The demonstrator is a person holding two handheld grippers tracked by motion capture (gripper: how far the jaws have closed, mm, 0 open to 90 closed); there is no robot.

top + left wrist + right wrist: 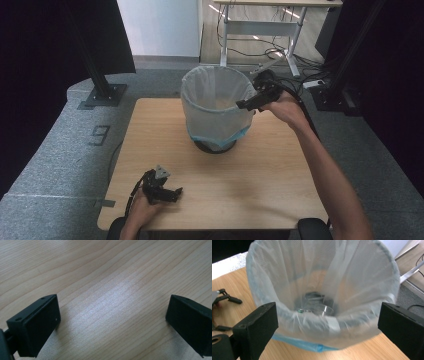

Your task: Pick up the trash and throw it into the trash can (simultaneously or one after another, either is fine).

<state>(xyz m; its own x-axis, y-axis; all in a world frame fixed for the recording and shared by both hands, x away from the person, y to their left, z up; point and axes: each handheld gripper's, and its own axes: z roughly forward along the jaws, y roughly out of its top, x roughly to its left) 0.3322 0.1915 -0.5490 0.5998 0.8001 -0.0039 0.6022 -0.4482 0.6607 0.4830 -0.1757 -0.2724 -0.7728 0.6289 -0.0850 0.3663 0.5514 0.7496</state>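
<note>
Bin (215, 107) on the far middle of the table (250, 185), lined with a thin white bag (352, 272) whose blue edge hangs loose down the outside. My right gripper (246, 104) is at the bin's right rim, jaws wide apart with nothing between them. Looking along those jaws I can see down into the liner: something clear, maybe a plastic cup (322, 310), lies at the bottom on a dark shape I can't make out. My left gripper (172, 192) rests low at the near left of the table, well away from the bin, jaws also apart over bare wood.

What worries me is the liner. It's flimsy and sits slack on the rim, so if a jaw tip catches the film while my hand is this close, I'd likely drag it off the rim or tear it. The bin looks light too; a nudge from my knuckles could tip or slide it, and my other gripper is too far off to steady it.
</note>
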